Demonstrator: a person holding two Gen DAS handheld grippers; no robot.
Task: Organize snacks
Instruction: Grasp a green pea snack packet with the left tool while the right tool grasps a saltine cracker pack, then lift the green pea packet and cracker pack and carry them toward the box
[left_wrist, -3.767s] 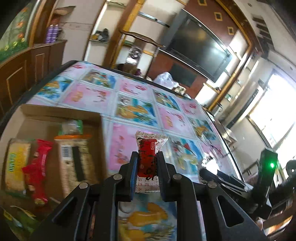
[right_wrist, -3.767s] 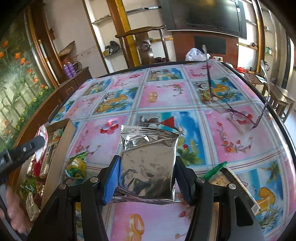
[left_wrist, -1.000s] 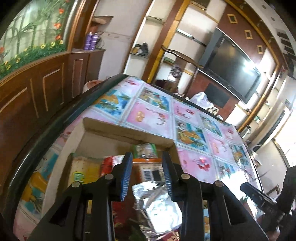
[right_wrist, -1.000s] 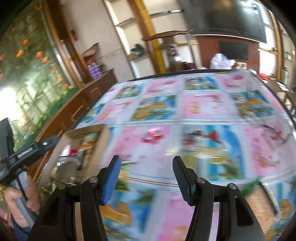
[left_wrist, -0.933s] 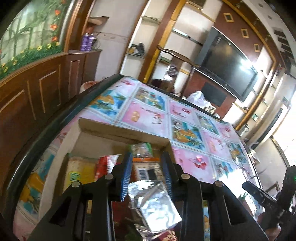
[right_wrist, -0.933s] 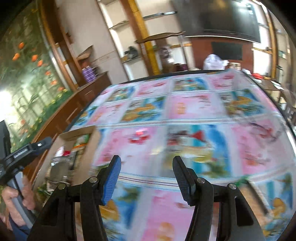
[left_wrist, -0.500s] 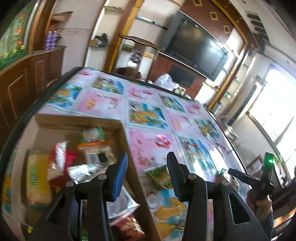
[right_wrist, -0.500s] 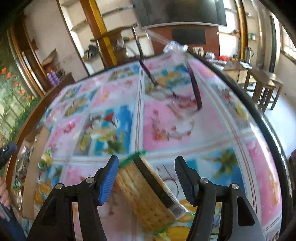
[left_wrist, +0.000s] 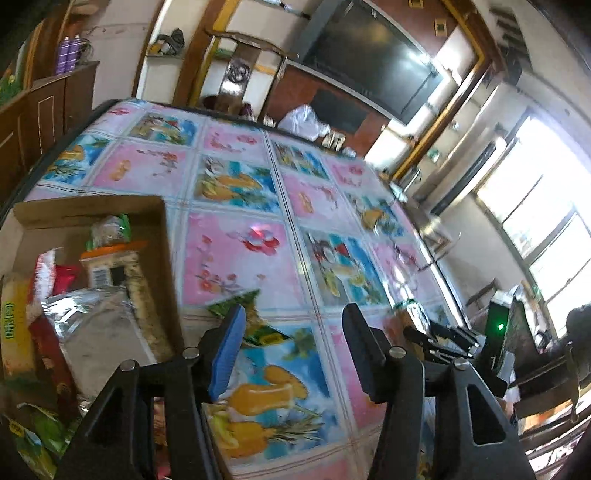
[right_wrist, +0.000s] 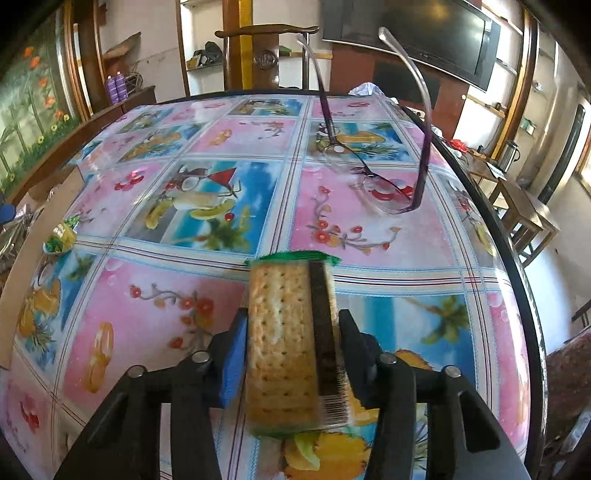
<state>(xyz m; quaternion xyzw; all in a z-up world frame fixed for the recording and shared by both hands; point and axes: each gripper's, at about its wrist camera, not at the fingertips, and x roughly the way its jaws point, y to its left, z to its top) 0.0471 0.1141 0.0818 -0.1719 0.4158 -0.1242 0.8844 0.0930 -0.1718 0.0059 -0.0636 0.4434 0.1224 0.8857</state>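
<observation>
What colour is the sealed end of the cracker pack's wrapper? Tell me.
Green, on the cracker pack; it shows best in the right wrist view.

The box sits at the worktop's left edge, snacks inside; a cracker pack lies nearer, spectacles behind it.

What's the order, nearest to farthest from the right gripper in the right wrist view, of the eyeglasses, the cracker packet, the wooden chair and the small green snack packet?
1. Cracker packet: between the closing jaws of the right gripper.
2. Small green snack packet: on the tablecloth, far left.
3. Eyeglasses: upside down, ahead and right.
4. Wooden chair: beyond the table's far edge.
</observation>
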